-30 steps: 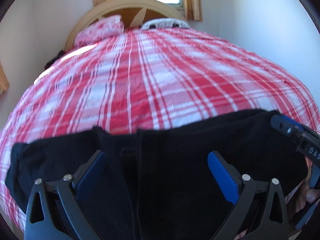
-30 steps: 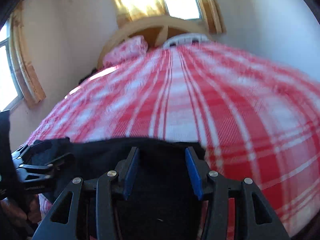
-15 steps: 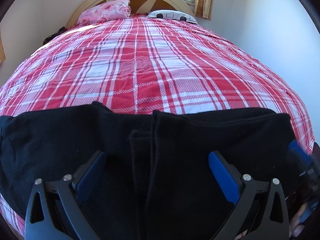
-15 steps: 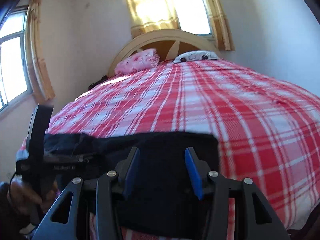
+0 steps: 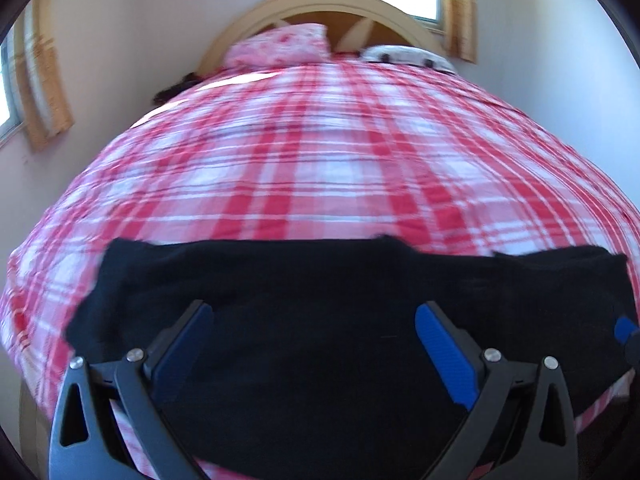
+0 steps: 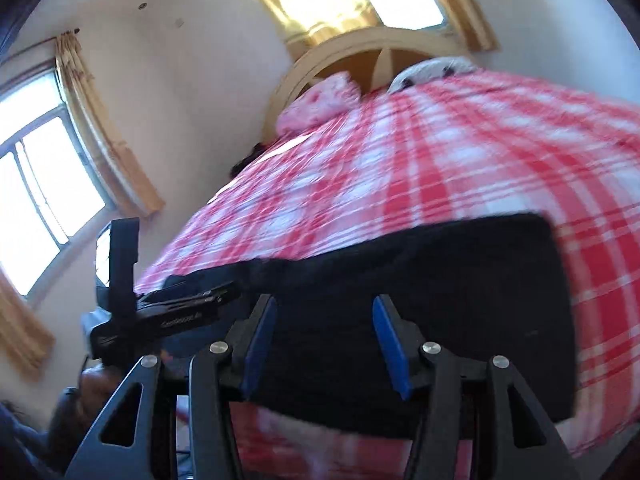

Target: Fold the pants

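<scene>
The black pants (image 5: pixel 320 320) are seen lying folded across the near end of the bed (image 5: pixel 320 168), spread from left to right over the red-and-white plaid cover, with their near edge hanging at the foot of the mattress. In the right wrist view the pants (image 6: pixel 460 300) are shown as a flat dark slab with a squared right corner. No container is seen anywhere; the bed alone carries the garment.

The left tool (image 5: pixel 314 344) is held above the pants, pointed down and toward the far headboard (image 5: pixel 320 4), its blue pads spread wide apart. Only flat cloth is seen between them, and nothing is gripped. The left tool (image 6: pixel 168 312) is also caught from the side in the right wrist view, over the left end of the pants, with a hand (image 6: pixel 92 384) dimly made out beneath it.

The right tool (image 6: pixel 324 340) is held lower and flatter over the near edge of the pants, its fingers parted about halfway. Its jaws have just been opening a little, and the cloth lies under and beyond the gap, not pinched by the pads. A blue tip of the right tool (image 5: pixel 626 330) is glimpsed at the right edge of the left wrist view.

At the far end, a pink pillow (image 5: pixel 280 44) and a white spotted pillow (image 5: pixel 408 56) are seen against the headboard.
</scene>
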`<action>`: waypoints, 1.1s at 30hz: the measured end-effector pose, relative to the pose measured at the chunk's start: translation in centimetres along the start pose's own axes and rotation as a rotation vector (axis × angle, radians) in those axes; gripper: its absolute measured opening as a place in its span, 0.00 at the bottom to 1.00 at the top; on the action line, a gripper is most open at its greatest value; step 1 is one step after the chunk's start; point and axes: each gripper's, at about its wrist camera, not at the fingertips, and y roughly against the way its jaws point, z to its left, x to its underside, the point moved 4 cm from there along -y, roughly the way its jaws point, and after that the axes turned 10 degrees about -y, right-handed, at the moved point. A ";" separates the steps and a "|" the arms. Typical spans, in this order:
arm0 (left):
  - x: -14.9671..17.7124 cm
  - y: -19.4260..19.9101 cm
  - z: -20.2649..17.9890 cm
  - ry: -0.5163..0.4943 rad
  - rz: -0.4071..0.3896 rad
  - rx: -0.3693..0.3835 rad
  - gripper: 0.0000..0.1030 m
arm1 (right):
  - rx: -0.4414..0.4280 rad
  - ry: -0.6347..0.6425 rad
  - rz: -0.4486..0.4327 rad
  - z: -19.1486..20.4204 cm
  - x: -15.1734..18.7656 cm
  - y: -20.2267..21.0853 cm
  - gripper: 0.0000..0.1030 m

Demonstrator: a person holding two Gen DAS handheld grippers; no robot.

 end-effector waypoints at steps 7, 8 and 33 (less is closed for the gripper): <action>3.2 1.2 12.1 0.248 0.006 -0.231 1.00 | -0.020 0.084 0.084 4.3 2.6 -4.1 0.51; 3.6 1.3 13.2 0.280 0.007 -0.245 1.00 | -0.015 0.095 0.081 4.6 2.8 -4.3 0.51; 8.9 0.8 17.8 0.765 -0.041 -0.017 0.82 | -0.035 -0.003 0.127 2.4 3.9 -6.1 0.52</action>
